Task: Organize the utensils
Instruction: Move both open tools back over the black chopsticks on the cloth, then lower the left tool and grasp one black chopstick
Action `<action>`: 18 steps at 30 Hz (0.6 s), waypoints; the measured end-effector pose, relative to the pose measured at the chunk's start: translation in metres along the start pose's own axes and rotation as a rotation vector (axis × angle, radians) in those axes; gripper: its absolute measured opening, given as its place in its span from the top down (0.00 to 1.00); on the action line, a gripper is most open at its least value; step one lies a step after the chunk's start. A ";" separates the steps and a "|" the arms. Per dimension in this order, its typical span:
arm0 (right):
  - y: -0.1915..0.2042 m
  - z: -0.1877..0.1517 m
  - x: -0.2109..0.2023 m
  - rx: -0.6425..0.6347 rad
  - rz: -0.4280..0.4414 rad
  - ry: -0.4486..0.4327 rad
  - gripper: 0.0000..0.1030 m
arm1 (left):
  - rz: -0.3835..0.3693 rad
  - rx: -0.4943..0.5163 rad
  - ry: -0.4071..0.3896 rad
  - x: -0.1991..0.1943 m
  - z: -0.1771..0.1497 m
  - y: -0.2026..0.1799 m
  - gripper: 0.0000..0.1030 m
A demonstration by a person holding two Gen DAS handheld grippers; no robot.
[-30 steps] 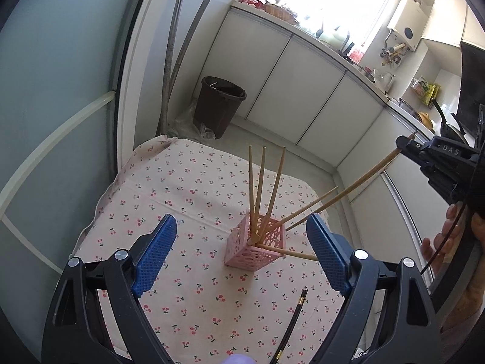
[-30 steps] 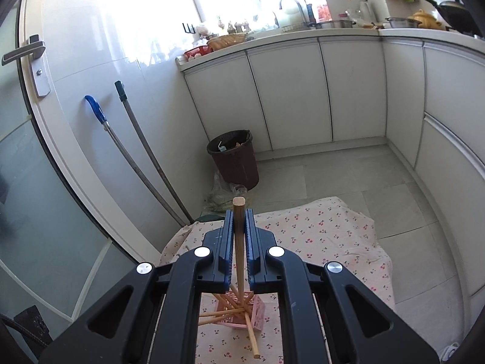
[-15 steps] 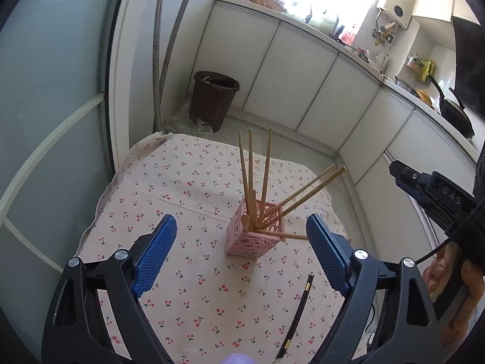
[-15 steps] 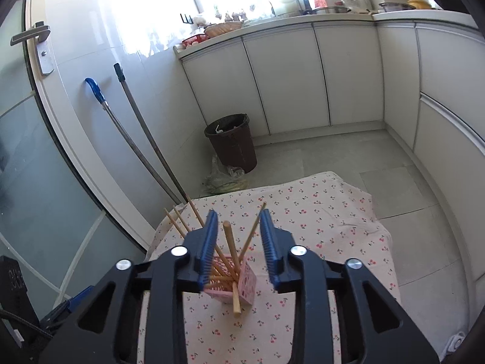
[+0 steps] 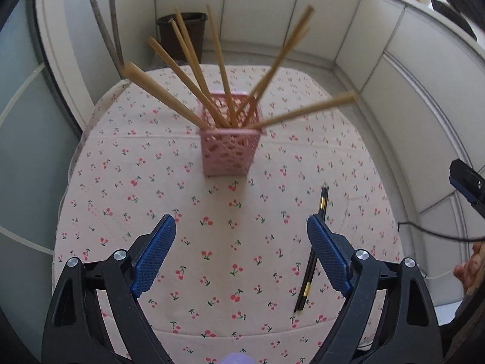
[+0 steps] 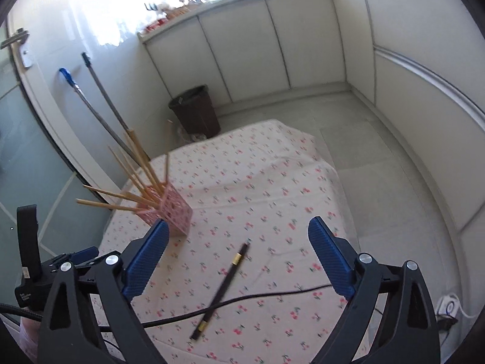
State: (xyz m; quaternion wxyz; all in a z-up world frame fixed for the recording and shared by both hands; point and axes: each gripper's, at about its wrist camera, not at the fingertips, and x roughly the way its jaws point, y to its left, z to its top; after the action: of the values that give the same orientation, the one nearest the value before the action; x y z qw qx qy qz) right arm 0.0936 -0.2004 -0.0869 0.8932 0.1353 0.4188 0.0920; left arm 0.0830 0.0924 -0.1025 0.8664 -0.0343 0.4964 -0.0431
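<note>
The wooden chopsticks (image 5: 218,91) are stood fanned out in the pink lattice holder (image 5: 229,148), set far on the cherry-print tablecloth (image 5: 127,188) so that they are kept upright and together. One black chopstick (image 6: 224,288) is left lying flat on the near right of the cloth, crossed by a black cable (image 6: 242,300). The right gripper (image 6: 238,261) is seen with jaws opening and nothing between them, apparently aimed at it. The left gripper (image 5: 241,254) is held wide apart and empty.

I see my left gripper (image 5: 241,254) spread wide above the cherry-print bench (image 5: 127,188), pink holder (image 5: 229,154) of wooden chopsticks (image 5: 194,69) ahead, black chopsticks (image 5: 315,248) beside its right finger.
</note>
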 end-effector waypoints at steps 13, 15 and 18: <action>-0.055 -0.004 -0.003 0.203 0.014 0.072 0.12 | 0.091 0.276 0.136 0.089 -0.018 -0.107 0.19; -0.061 -0.003 -0.006 0.223 0.029 0.075 0.12 | 0.122 0.339 0.107 0.092 -0.009 -0.124 0.19; -0.069 -0.001 -0.008 0.246 0.039 0.079 0.12 | 0.186 0.433 0.087 0.097 0.005 -0.147 0.22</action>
State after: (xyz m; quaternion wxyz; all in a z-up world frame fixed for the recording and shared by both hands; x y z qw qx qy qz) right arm 0.0916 -0.2672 -0.1037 0.8507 0.2485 0.4589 0.0625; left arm 0.1298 -0.0645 -0.1681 0.8315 0.2003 0.5134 -0.0700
